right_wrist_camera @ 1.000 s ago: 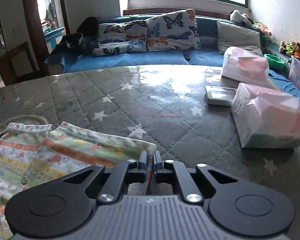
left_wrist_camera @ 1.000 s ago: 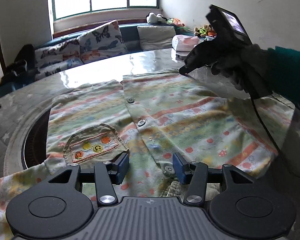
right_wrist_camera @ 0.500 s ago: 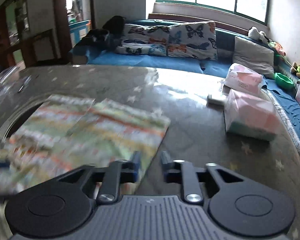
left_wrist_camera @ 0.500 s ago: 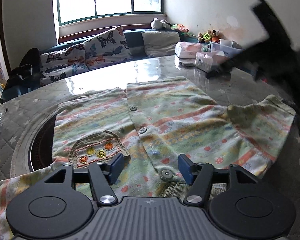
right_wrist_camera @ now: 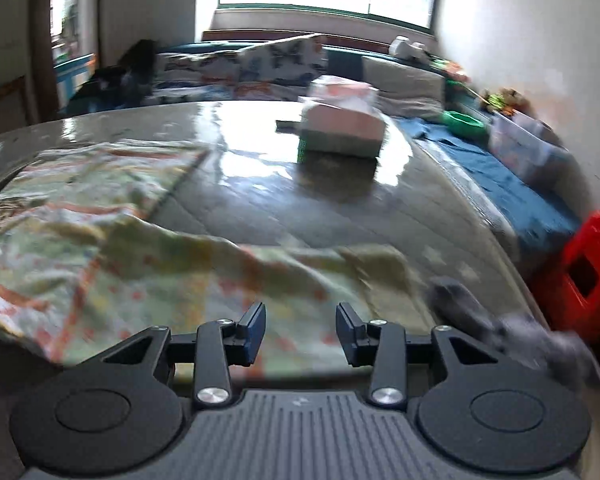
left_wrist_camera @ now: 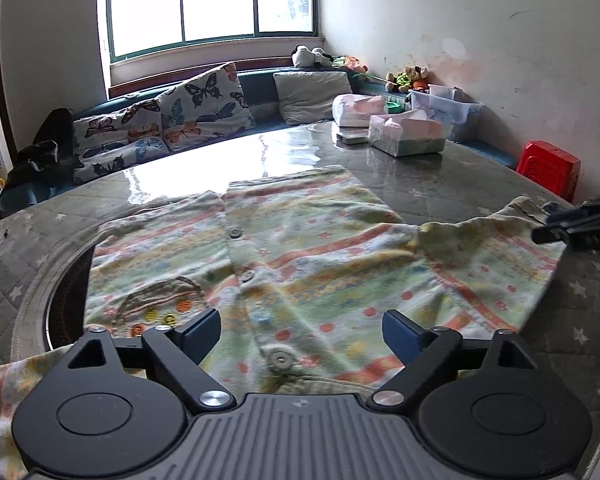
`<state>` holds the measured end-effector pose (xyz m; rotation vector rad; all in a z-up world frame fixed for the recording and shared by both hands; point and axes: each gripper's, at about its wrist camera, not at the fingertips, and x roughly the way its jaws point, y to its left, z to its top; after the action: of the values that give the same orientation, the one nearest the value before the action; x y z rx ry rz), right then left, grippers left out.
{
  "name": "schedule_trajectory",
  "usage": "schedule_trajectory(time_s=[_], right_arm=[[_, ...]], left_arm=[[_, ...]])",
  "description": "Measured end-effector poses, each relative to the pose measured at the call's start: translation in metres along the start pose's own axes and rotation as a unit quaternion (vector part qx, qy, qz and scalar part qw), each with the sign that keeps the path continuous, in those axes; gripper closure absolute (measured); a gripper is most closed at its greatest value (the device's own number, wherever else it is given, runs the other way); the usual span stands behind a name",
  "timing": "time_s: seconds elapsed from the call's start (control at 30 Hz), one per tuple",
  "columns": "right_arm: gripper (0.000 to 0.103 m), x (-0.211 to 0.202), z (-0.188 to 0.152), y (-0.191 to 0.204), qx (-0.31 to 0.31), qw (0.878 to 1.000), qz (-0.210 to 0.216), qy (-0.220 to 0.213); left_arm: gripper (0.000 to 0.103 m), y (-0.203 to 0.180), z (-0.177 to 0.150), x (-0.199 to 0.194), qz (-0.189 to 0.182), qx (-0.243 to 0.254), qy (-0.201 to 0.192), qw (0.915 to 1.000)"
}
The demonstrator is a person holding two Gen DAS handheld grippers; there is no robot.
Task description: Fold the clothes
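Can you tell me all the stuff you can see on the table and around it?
shirt: one, pale green with orange and yellow stripes, spread flat on the table, buttons up
table: one, grey quilted cover with stars, shiny on top
tissue packs: two, pink and white, far right part of the table
butterfly cushions: several, white with coloured butterflies, on the blue bench under the window
grey cushion: one, on the bench
soft toys: a few, in the far corner
red stool: one, right of the table
left gripper: one, black, jaws opening above the shirt's near edge, holding nothing
right gripper: one, black, jaws opening above the shirt's sleeve, holding nothing
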<state>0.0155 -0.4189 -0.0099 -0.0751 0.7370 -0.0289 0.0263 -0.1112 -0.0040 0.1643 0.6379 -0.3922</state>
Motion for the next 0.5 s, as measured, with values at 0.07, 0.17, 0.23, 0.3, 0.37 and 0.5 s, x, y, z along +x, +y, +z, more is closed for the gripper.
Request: schedule_trajectory(time_s=[0.07,0.17,0.23,0.3,0.37,0.5], right_arm=[[0.063,-0.002,-0.005,-0.01,0.011,1.0,-0.014,-0.005],[0.063,-0.004,-0.008,-0.023,0.026,0.999,-0.031,-0.014],[0.063,-0.004,-0.01,-0.032,0.032,0.999,-0.041,-0.015],[0.063,0.001,-0.011,-0.038,0.038,0.998,-0.047,-0.013],[0.063,0.006,-0.012,-0.044,0.047,0.998,-0.05,-0.009],[0.063,0.014,-0.014,-0.049,0.055,0.997,-0.049,-0.006]], left_arm=[[0.011,-0.004,0.0,0.0,0.0,0.001,0.001,1.0],[0.01,-0.008,0.001,0.0,0.0,0.002,0.001,1.0],[0.01,-0.009,0.0,-0.001,0.0,0.003,0.002,1.0],[0.009,-0.01,0.0,-0.001,0.002,0.003,0.004,1.0],[0.009,-0.01,0.0,0.0,0.005,0.002,0.006,1.0],[0.009,-0.01,-0.001,-0.001,0.007,0.0,0.008,0.9999]])
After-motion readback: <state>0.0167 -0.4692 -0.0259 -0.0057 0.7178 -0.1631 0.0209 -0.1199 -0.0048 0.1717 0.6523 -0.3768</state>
